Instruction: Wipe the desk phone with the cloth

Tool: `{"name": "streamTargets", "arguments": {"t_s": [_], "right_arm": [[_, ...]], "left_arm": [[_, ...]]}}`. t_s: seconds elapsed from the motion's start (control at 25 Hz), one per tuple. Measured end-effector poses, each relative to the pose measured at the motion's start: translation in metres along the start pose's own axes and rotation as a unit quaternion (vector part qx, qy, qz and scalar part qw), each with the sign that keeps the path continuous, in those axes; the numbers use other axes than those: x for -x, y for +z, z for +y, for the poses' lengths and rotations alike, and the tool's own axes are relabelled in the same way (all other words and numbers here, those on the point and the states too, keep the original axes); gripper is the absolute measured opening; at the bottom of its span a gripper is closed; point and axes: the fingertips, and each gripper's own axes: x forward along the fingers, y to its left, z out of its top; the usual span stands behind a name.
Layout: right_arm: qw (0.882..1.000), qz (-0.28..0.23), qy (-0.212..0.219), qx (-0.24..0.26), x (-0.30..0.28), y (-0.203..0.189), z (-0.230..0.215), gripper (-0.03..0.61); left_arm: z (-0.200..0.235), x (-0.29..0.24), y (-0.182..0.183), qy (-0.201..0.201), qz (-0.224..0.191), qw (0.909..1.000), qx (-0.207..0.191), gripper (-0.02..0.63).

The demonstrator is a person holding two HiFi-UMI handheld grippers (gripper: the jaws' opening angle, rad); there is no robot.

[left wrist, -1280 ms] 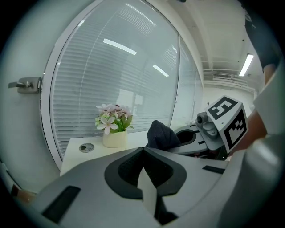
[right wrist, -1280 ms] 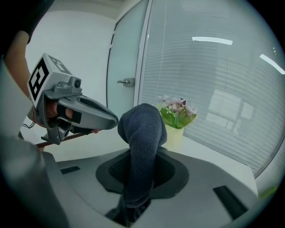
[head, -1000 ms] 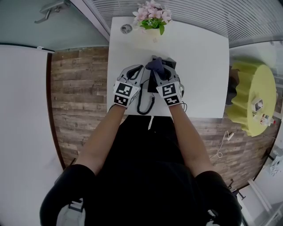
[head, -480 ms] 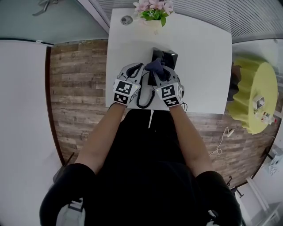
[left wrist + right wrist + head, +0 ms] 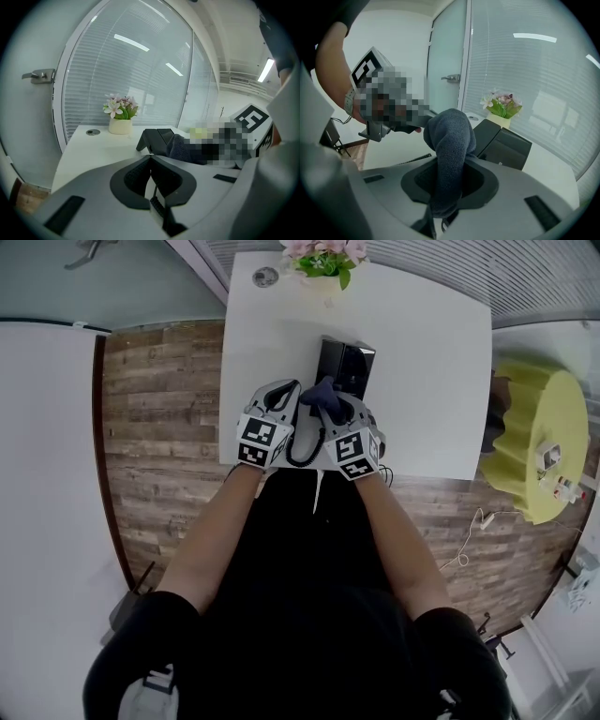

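The right gripper (image 5: 449,161) has its jaws clamped on a dark grey-blue cloth (image 5: 451,136), which fills the gap between them and bulges up past the tips in a rounded bunch; from the head view that bunch sits at the near left end of the black desk phone (image 5: 345,367), though whether it presses on the phone I cannot tell; the left gripper (image 5: 151,158) has its jaws brought together, tips meeting, with nothing held; it hovers just left of the right one, pointing the same way; both forearms reach forward over the near edge of the white table (image 5: 431,381), the grippers side by side and close together; a black coiled cord (image 5: 300,454) lies between them by that edge; the phone stands mid-table, and a flower pot (image 5: 323,261) stands at the far edge.
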Motion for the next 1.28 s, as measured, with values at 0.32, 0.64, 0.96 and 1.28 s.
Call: {"name": "streamTargets", "arguments": {"t_s": [0.32, 0.64, 0.96, 1.28], "right_arm": [[1.0, 0.012, 0.025, 0.002, 0.008, -0.02, 0.028, 0.098], [0.998, 0.031, 0.052, -0.009, 0.013, -0.038, 0.05, 0.098], [0.994, -0.058, 0.068, -0.054, 0.062, 0.001, 0.039, 0.098], [0.977, -0.181, 0.082, -0.076, 0.16, 0.096, 0.009, 0.098]], "left_arm": [[-0.008, 0.012, -0.025, -0.002, 0.02, 0.9998, 0.008, 0.011], [-0.01, 0.029, -0.034, 0.003, 0.025, 0.9996, 0.009, 0.011], [-0.033, 0.064, 0.017, -0.004, -0.026, 0.9997, 0.0, 0.011], [-0.075, 0.112, 0.1, -0.025, -0.102, 0.9939, -0.032, 0.011]]}}
